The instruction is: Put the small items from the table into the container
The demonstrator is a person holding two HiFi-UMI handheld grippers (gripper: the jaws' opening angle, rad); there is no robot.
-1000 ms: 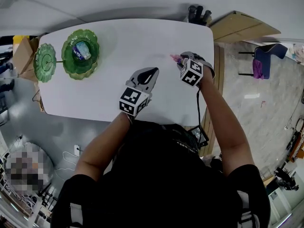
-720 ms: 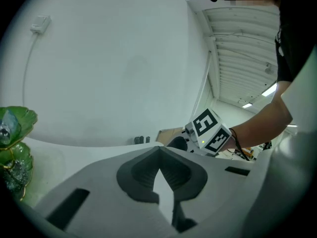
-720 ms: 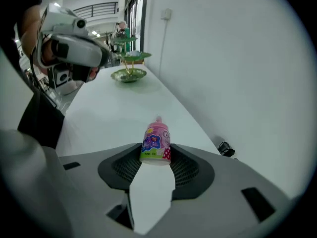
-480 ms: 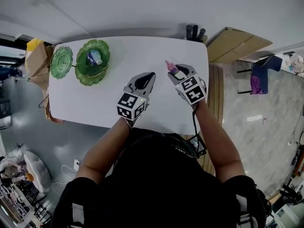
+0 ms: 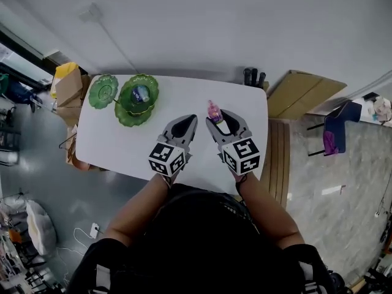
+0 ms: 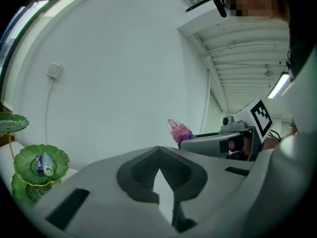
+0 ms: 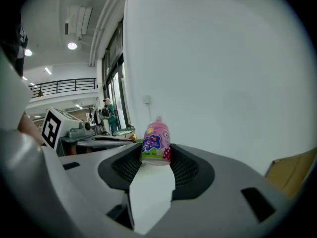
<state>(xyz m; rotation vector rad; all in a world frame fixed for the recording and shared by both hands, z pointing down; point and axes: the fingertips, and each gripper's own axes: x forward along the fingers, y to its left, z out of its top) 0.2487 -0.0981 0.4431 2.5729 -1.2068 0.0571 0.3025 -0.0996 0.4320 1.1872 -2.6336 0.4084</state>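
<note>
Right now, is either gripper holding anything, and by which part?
The right gripper holds the pink bottle by its lower body, near the base, cap pointing away. The left gripper is shut on nothing.

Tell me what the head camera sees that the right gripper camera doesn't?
Only the head view shows the whole white table and the small item lying in the green dish. Only the right gripper view shows the cartoon label on the pink bottle and the ceiling lights. Both show the right gripper clamped on that bottle, with the left gripper beside it.
</note>
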